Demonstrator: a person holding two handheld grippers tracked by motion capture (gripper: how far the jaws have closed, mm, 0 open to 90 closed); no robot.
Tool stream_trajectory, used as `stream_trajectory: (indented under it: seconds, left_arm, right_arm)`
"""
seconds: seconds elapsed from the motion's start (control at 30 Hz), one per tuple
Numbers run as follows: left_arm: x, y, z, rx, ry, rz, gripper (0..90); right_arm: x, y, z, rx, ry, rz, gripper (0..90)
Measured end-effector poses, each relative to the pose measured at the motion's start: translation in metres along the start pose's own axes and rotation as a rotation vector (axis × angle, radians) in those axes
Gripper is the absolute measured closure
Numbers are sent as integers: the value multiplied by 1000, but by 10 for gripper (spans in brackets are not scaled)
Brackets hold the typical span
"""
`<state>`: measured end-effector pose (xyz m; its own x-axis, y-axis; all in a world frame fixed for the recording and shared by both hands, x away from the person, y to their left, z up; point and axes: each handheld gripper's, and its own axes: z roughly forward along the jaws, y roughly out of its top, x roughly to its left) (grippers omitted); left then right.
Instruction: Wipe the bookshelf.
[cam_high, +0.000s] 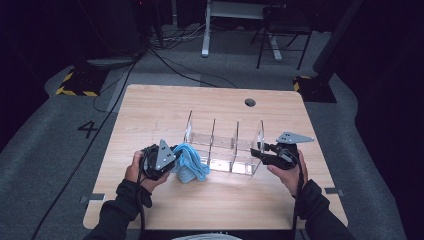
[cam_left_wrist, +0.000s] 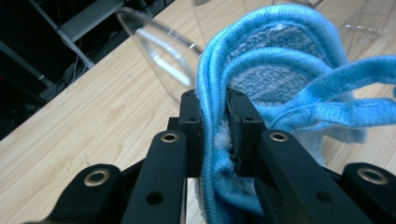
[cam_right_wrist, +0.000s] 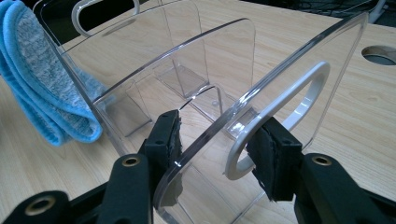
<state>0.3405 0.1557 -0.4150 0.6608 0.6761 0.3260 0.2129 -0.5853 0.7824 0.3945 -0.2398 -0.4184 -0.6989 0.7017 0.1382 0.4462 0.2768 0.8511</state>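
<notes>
High view: clear acrylic organizer (cam_high: 225, 150) stood at frame centre on the table (cam_high: 150, 110), compartments empty; blue cloth (cam_high: 191, 164) against its left end.
Left gripper view: left gripper (cam_left_wrist: 215, 128) jaws clamped on the cloth's folded edge, centre frame.
Right gripper view: right gripper (cam_right_wrist: 219, 140) jaws straddled the organizer's end wall; whether they pressed it, cannot tell.

Table (cam_high: 150, 107) evenly lit, surroundings dark; close fingers (cam_left_wrist: 191, 126) soft-focused.

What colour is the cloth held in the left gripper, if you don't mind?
Bright blue with a paler, speckled centre; the cloth shows best in the left gripper view.
</notes>
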Motion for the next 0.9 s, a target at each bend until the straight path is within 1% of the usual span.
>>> stream_trajectory:
  seconds: [0.13,0.23,0.27,0.3,0.33,0.37,0.4,0.43,0.53,0.63,0.7,0.77,0.8,0.83,0.87,0.9]
  left_arm:
    - [1,-1,-3,7,15,10,783]
    - [1,-2,-2,-3,8,-16,784]
    - [1,-2,-2,-3,8,-16,785]
    - [-2,-1,1,-4,7,-19,786]
    - [-2,-1,1,-4,7,-19,788]
    - [-7,1,3,-7,13,-15,789]
    - [-7,1,3,-7,13,-15,789]
    - [-9,2,3,-11,10,-13,789]
    - [-17,5,4,-17,18,-1,790]
    - [-28,12,9,-29,5,24,791]
    - [-37,19,14,-25,14,52,791]
    - [-46,27,20,-26,14,79,792]
    - [-49,30,22,-25,16,88,792]
    - [-49,30,22,-25,16,88,792]
    - [-56,36,28,-24,18,110,792]
    - [-59,39,31,-22,16,116,792]
  right_arm:
    - [0,0,0,2,-1,-4,547]
    - [0,0,0,2,1,-5,547]
    - [0,0,0,2,1,-5,547]
    - [0,0,0,1,0,-2,547]
    - [0,0,0,1,0,-2,547]
    - [0,0,0,2,-1,-1,548]
    - [0,0,0,2,-1,-1,548]
    - [0,0,0,1,-3,1,547]
    - [0,0,-1,2,-5,3,547]
    - [0,0,-1,2,-6,4,548]
    - [1,0,-1,1,-7,5,548]
    - [1,0,-1,0,-9,6,548]
    - [1,0,-1,0,-12,6,548]
    - [1,-1,-1,-1,-14,7,548]
    - [1,-1,-1,-2,-15,10,548]
    - [2,-1,-1,-3,-15,14,547]
